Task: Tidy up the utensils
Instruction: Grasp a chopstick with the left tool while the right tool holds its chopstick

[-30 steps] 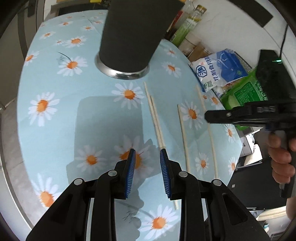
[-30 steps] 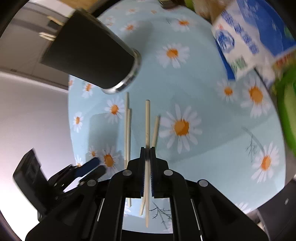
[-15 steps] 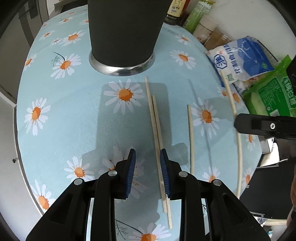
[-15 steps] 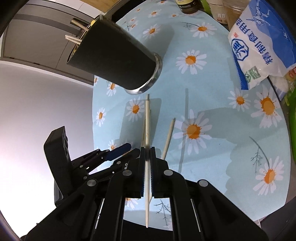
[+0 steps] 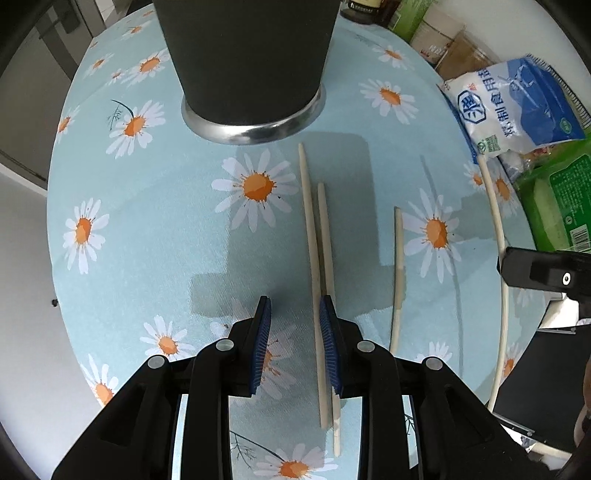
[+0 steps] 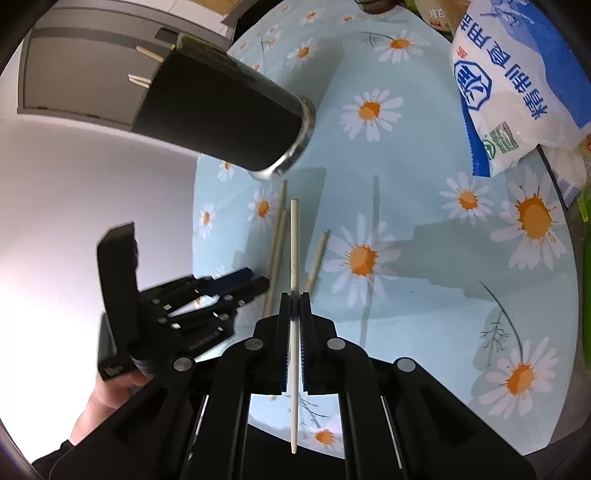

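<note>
A tall black utensil cup (image 5: 245, 59) with a steel base stands on the daisy tablecloth; chopstick ends stick out of its top (image 6: 142, 79). Two pale chopsticks (image 5: 314, 236) lie side by side below it, a third (image 5: 398, 266) lies to their right. My left gripper (image 5: 295, 325) is open, low over the cloth, its right pad beside the pair. My right gripper (image 6: 294, 306) is shut on a chopstick (image 6: 294, 251) and holds it above the table; that chopstick also shows in the left wrist view (image 5: 496, 240).
A blue and white salt bag (image 5: 517, 107) and a green packet (image 5: 557, 195) lie at the table's right edge. Bottles and jars (image 5: 424, 26) stand at the back. The round table's edge (image 5: 55, 236) curves close on the left.
My left gripper has moved toward the cup and lower, beside the pair of chopsticks. My right gripper has lifted its chopstick higher and pulled back from the table.
</note>
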Available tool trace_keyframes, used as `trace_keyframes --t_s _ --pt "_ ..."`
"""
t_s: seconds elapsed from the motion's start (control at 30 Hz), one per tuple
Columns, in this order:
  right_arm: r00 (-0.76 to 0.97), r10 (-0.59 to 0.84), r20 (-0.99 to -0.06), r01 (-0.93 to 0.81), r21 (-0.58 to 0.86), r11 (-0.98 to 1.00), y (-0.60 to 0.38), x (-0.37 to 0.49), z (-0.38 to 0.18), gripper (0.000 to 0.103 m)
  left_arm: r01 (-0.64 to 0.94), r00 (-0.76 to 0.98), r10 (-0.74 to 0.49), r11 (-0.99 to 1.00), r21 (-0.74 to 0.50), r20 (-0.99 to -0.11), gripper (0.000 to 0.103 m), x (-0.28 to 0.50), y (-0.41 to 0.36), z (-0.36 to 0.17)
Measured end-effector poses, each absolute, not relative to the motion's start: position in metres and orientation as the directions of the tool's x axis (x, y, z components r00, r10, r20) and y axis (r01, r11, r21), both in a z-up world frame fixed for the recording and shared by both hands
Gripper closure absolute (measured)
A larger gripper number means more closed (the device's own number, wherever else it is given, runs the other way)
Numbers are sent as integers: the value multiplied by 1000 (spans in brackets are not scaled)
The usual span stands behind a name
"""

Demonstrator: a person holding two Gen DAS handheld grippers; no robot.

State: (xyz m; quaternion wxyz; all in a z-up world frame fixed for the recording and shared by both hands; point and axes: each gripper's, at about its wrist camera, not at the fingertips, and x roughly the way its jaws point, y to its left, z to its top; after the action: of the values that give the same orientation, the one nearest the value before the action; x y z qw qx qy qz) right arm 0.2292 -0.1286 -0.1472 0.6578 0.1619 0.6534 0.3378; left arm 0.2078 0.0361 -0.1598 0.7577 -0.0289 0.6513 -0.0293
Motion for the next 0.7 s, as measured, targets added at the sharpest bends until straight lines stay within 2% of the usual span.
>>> trace_keyframes --t_s 0.2,0.43,0.53,0.7 --pt "-129 666 -735 -271 672 689 -134 238 -148 97 -9 112 -11 1000 -12 -994 81 221 23 -164" --pt "-153 671 -726 -300 681 668 -137 246 -147 97 -43 79 8 999 5 -997 81 233 15 -168" --pt "-171 683 -710 -283 699 656 -141 250 -151 97 -50 67 12 999 9 -998 94 236 18 -167" --pt "-164 689 -706 -264 705 659 -149 256 -151 97 -68 66 1 998 -4 -998 99 241 24 -166"
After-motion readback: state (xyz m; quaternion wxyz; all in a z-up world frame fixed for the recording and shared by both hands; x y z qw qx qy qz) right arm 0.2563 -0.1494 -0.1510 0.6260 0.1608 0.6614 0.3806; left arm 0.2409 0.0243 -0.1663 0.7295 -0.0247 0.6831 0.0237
